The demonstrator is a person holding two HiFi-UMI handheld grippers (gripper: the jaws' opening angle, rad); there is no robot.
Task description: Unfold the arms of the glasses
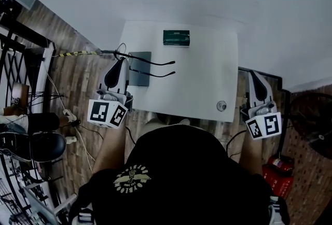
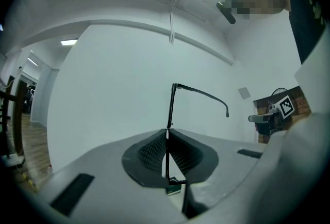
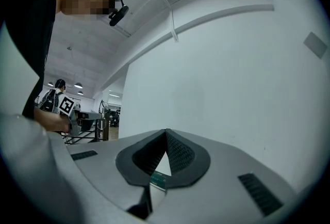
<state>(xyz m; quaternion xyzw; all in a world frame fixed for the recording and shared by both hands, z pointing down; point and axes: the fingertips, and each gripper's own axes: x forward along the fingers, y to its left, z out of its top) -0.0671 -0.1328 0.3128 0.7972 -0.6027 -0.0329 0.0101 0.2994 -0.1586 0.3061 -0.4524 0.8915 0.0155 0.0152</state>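
"Head view first: how far along does it look?"

"Nearly done, I'd say. The glasses (image 1: 150,65) stick out just past the tips of the left gripper (image 1: 120,59), and both arms (image 1: 155,74) run straight off to the right of those fingertips, side by side and apart from the front. Neither lies folded across it."

"And the grip itself?"

"Left gripper view shows the fingers (image 2: 149,150) pinching the glasses (image 2: 170,109) edge-on, with the thin frame standing upright in the slit between the pads. One arm (image 2: 203,95) reaches away from the top of the frame, and its curved tip is free. The other arm I can't make out in that view."

"What about the right gripper (image 1: 254,72)?"

"Its fingers (image 3: 180,153) are pressed together with nothing between them. It sits well away from the glasses, beyond the far right edge of the table (image 1: 207,79)."

"So what's left?"

"Judging by this, the unfolding itself is finished. The glasses hang above a grey pad (image 1: 140,76) at the left edge of the table, so setting them down open may be all that remains. A green box (image 1: 176,38) lies farther out from the fingertips, clear of everything."
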